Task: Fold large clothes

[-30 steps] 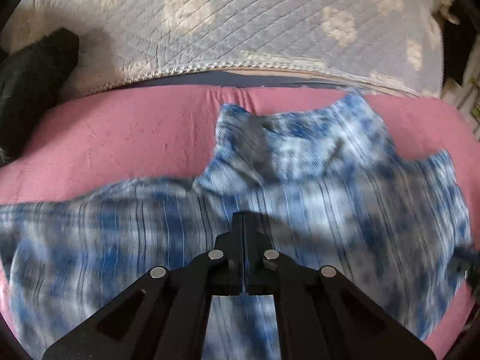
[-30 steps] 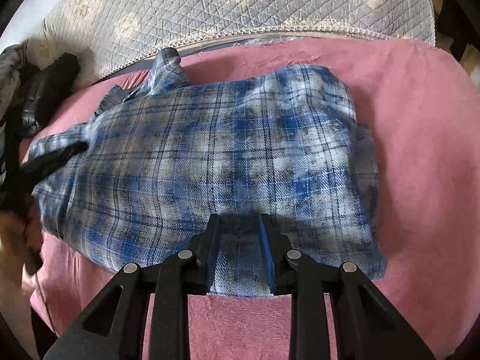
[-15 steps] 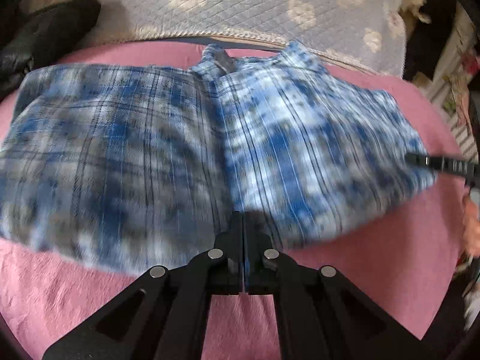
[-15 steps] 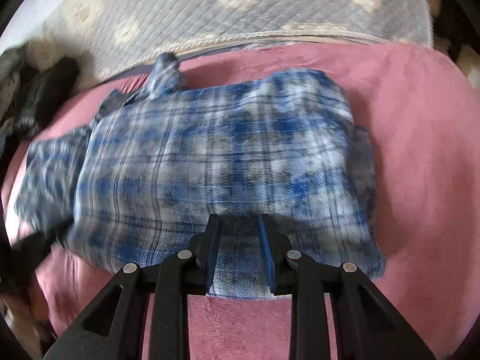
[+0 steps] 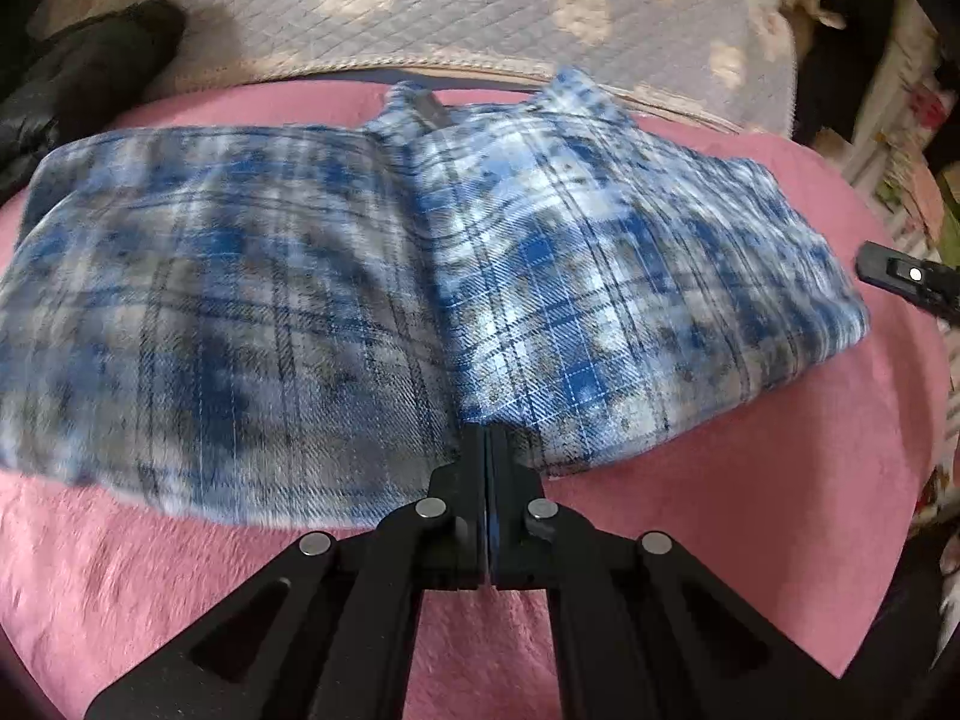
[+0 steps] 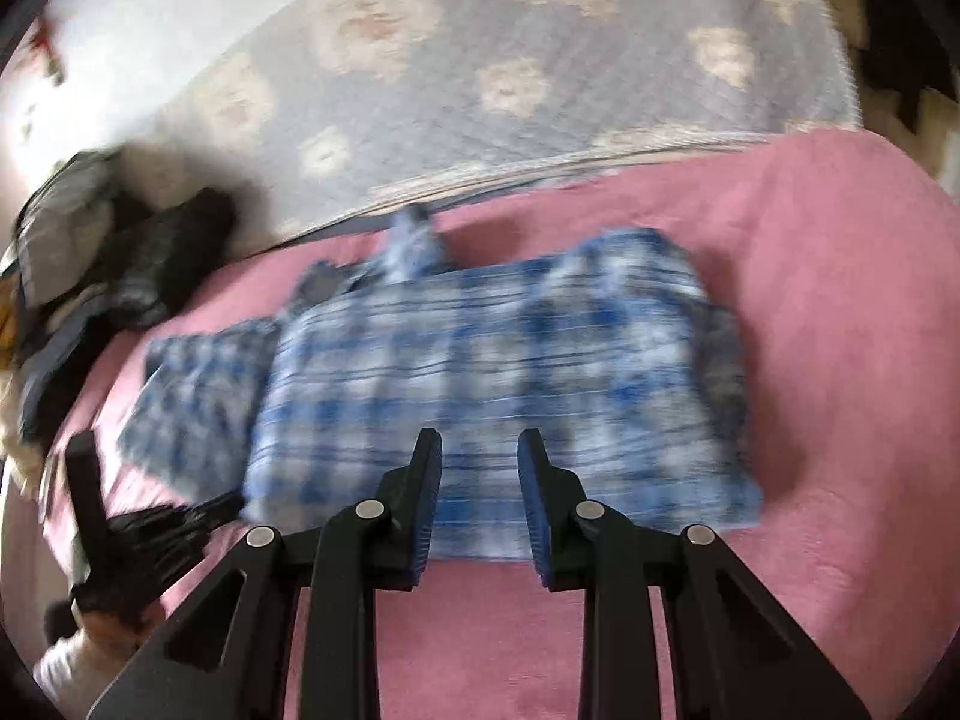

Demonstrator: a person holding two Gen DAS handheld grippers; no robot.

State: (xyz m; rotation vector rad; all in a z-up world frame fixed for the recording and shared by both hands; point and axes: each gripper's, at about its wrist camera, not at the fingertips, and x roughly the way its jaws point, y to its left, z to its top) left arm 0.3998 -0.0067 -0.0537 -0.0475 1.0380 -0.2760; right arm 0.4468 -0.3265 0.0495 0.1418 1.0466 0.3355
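A blue and white plaid shirt (image 5: 420, 276) lies folded on the pink blanket (image 5: 750, 510), collar toward the far side. My left gripper (image 5: 485, 438) is shut at the shirt's near edge, its tips touching the fabric where two folded layers meet; I cannot tell if cloth is pinched. In the right wrist view the shirt (image 6: 510, 372) is blurred. My right gripper (image 6: 480, 450) is open and empty, raised above the shirt's near edge. The right gripper also shows at the right edge of the left wrist view (image 5: 906, 279).
A quilted grey cover with pale flowers (image 5: 480, 0) lies beyond the pink blanket. Dark clothes (image 5: 78, 84) are piled at the far left, also in the right wrist view (image 6: 120, 276). The left gripper's black body (image 6: 120, 534) sits at the lower left.
The right gripper opened wider, let go of the shirt's edge and pulled back and up. The left gripper carried a layer across and came down at the shirt's near edge.
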